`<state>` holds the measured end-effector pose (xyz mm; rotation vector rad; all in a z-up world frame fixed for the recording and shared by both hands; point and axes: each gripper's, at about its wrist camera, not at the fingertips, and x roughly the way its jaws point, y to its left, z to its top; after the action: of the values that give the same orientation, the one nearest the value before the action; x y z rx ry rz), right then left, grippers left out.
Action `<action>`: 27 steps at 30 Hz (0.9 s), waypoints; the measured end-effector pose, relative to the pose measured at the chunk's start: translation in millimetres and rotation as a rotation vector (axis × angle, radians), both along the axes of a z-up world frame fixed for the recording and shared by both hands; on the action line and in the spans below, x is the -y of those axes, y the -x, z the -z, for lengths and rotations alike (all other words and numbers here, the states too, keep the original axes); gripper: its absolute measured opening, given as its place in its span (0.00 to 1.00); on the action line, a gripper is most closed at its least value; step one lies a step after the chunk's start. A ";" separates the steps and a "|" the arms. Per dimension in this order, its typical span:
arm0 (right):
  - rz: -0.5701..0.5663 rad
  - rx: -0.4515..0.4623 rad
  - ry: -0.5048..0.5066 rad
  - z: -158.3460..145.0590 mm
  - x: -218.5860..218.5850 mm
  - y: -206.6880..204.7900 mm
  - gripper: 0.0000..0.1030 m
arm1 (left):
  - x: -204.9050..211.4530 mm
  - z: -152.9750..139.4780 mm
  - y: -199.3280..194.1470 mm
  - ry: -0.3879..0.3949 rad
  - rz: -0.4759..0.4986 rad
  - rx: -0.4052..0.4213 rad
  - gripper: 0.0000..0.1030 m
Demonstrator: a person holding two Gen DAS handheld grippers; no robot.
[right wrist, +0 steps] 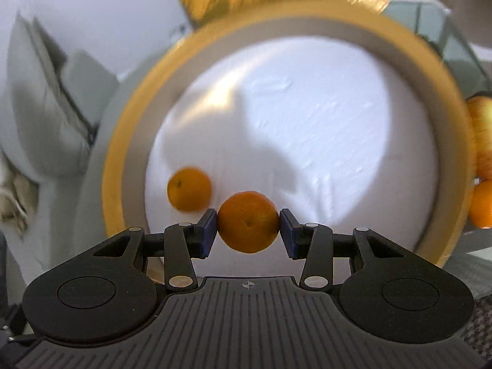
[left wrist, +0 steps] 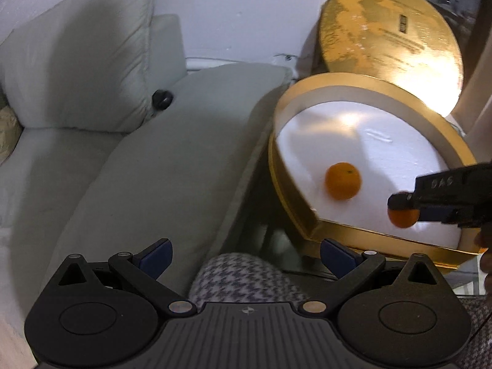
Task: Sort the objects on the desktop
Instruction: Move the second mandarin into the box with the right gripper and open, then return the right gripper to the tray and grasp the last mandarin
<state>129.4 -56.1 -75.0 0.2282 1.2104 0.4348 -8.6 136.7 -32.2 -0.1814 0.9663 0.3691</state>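
Your right gripper (right wrist: 248,226) is clamped on a small orange (right wrist: 248,222): both blue pads press its sides, left and right, and the fruit sits squarely between the fingertips. It hangs over the near part of the round gold box (right wrist: 113,166), above the white liner, not touching it. A second orange (right wrist: 189,189) lies loose on that liner, just beside the held one, up and to its left in the right wrist view, close to the box's inner wall. From the left wrist view the same loose orange (left wrist: 343,180) rests near the middle of the white floor, while the held orange (left wrist: 402,217) shows at the right edge under the right gripper's black fingers (left wrist: 399,201).

Your left gripper (left wrist: 246,253) has its jaws spread wide with nothing between them. It hangs near the box's front rim (left wrist: 338,230), over a houndstooth-patterned fabric (left wrist: 243,279), with the grey sofa cushions (left wrist: 172,160) off to its left.

The gold lid (left wrist: 390,46) leans upright behind the box. Outside the box's right rim, in the right wrist view, an apple (right wrist: 482,129) and another orange (right wrist: 484,204) sit at the edge of the picture
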 end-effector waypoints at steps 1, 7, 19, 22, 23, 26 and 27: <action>-0.012 -0.008 0.012 3.8 -5.6 -0.9 0.44 | -2.9 0.9 -0.5 0.004 -0.008 -0.002 0.99; -0.041 -0.012 0.063 13.1 -15.9 -0.3 0.45 | -6.7 1.9 -0.6 0.015 -0.012 -0.004 0.99; -0.002 0.042 -0.018 -29.1 24.8 18.2 0.58 | 19.8 -14.4 6.3 -0.028 0.063 0.027 0.99; 0.056 0.075 -0.061 -45.6 59.0 31.1 0.60 | 36.4 -20.2 6.6 -0.042 0.112 0.035 0.99; 0.080 0.088 -0.074 -50.7 71.8 36.3 0.63 | 43.0 -21.9 6.0 -0.048 0.132 0.039 0.99; 0.161 0.123 -0.086 -61.2 110.0 50.1 0.66 | 62.8 -25.8 2.4 -0.064 0.193 0.048 0.99; 0.191 0.130 -0.083 -62.4 122.3 54.3 0.66 | 70.2 -27.1 0.9 -0.069 0.216 0.050 0.99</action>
<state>75.1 -178.4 -12.6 0.3782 1.0340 0.3279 -9.5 66.5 -5.2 -0.0229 0.9123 0.1974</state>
